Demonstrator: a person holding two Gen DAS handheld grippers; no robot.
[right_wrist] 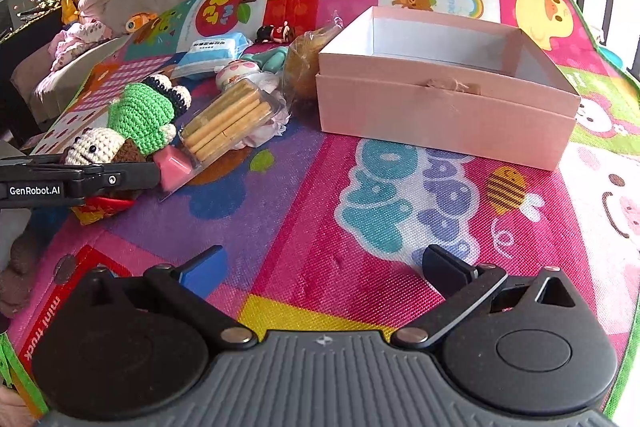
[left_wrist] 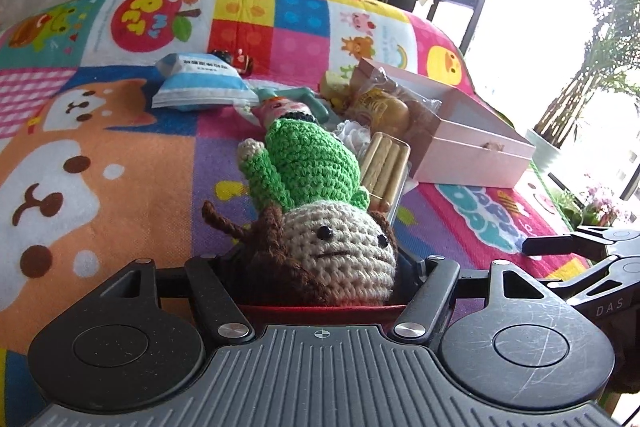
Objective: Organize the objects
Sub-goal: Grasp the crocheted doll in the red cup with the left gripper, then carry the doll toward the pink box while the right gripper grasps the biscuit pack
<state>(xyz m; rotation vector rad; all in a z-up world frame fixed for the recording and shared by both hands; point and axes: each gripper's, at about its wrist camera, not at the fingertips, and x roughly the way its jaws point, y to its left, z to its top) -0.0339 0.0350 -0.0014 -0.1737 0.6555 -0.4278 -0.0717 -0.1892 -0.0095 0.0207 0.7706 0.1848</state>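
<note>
A crochet doll (left_wrist: 304, 163) with a green body, beige head and brown hair lies on the colourful play mat (right_wrist: 360, 227). Its head sits between the fingers of my left gripper (left_wrist: 320, 267), which stands open around it; I see no squeeze on the head. From the right wrist view the left gripper (right_wrist: 80, 179) reaches in from the left edge at the doll (right_wrist: 136, 123). My right gripper (right_wrist: 324, 267) hovers open over bare mat with nothing between its fingers. An open pink box (right_wrist: 440, 115) with an empty white inside stands to the right of the pile.
Beside the doll lie a clear pack of biscuit sticks (right_wrist: 228, 119), a pink block (right_wrist: 172, 167), a bagged bun (right_wrist: 308, 63), a blue tissue pack (right_wrist: 212, 55), a small figurine (right_wrist: 276, 33) and a red-and-yellow packet (right_wrist: 100, 207). A sofa with toys stands behind.
</note>
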